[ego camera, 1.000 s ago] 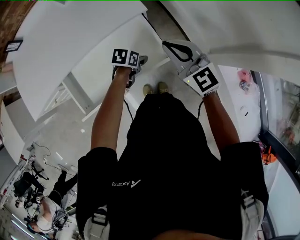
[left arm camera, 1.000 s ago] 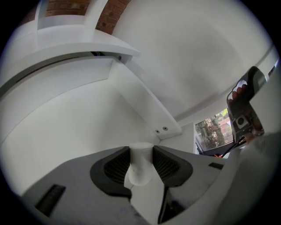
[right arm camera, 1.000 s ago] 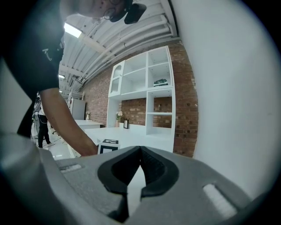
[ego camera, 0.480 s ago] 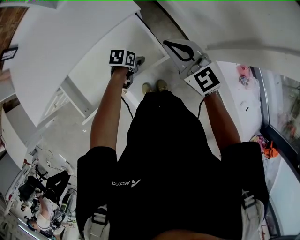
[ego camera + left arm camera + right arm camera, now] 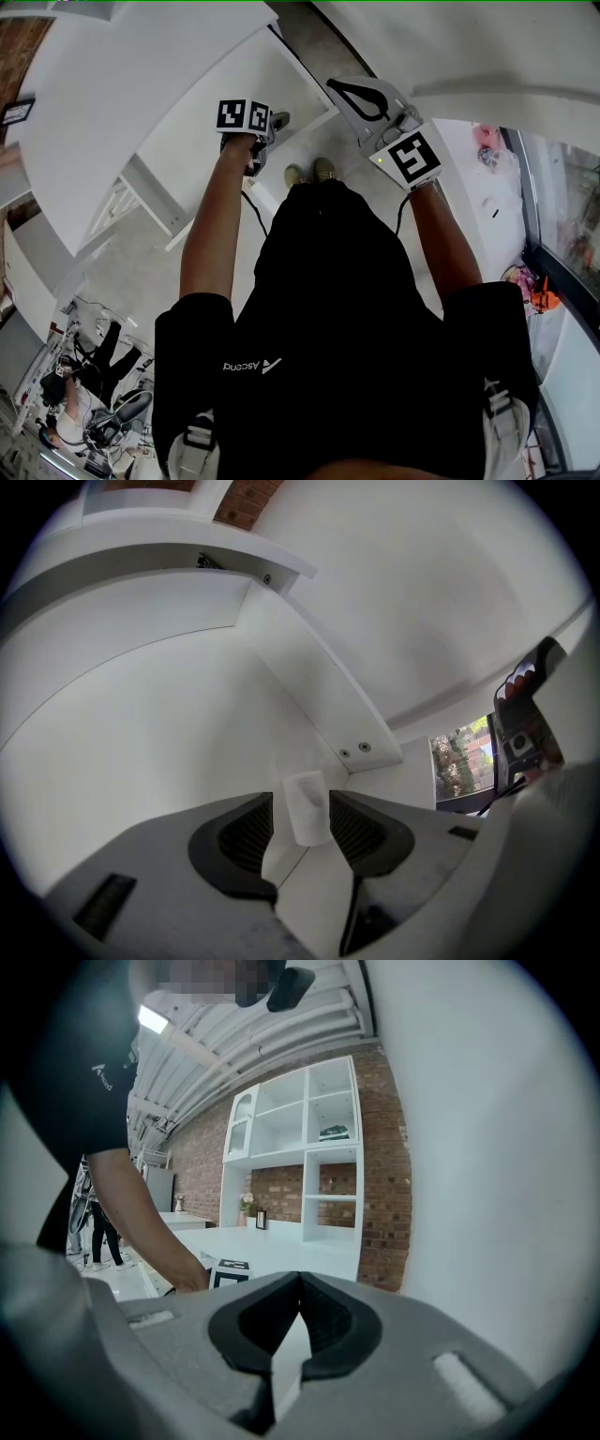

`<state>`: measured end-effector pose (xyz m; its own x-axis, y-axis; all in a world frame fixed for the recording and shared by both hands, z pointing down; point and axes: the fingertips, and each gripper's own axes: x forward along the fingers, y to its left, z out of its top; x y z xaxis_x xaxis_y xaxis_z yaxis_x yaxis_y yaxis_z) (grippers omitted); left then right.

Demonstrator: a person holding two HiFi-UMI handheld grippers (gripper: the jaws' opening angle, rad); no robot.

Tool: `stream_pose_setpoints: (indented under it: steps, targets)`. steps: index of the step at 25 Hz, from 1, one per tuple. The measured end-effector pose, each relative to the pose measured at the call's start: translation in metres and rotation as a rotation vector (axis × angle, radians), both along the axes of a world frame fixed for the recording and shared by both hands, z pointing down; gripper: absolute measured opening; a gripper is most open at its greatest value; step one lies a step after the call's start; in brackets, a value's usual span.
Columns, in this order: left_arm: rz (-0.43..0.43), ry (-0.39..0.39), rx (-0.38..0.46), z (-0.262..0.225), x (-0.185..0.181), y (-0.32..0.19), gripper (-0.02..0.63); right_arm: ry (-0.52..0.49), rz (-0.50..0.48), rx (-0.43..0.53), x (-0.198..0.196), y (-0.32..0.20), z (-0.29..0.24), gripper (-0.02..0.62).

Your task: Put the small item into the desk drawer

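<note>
The left gripper (image 5: 301, 829) has just spread its jaws wide, leaving the small white roll (image 5: 307, 804) between them clear of both pads inside the desk drawer (image 5: 141, 742); right gripper (image 5: 298, 1314) pressed together, empty; drop-off looks done.

The black shirt (image 5: 337, 309) bears the word "Ascend", seen upside down.

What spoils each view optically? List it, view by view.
Head view: fisheye bends the desk edges; its white top nearly blows out. Left gripper view: dark round vignette; the small white item barely stands out against the white drawer. Right gripper view: brick wall sharp, corners black.
</note>
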<state>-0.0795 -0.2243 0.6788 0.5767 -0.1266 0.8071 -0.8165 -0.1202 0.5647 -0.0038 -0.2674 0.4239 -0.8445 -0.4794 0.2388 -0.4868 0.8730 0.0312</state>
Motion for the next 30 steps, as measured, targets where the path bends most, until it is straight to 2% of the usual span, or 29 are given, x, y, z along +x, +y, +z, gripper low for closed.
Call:
stream_pose_setpoints:
  steps: [7,12,25,28,30]
  targets:
    - [-0.008,0.013,0.025,-0.009,-0.003,0.002,0.186,0.004,-0.001,0.001,-0.002,0.007,0.000,0.000]
    - [-0.033,0.027,0.093,-0.026,-0.007,-0.004,0.186,-0.003,-0.009,0.005,-0.006,0.011,-0.002,0.000]
    - [-0.025,0.004,0.372,-0.116,-0.013,0.002,0.186,-0.044,-0.049,0.030,-0.034,0.029,-0.023,0.000]
    - [-0.027,-0.004,0.479,-0.145,-0.013,0.003,0.186,-0.055,-0.054,0.044,-0.039,0.035,-0.030,0.000]
    - [-0.037,-0.006,0.583,-0.171,-0.013,0.002,0.184,-0.062,-0.055,0.053,-0.040,0.039,-0.036,0.000]
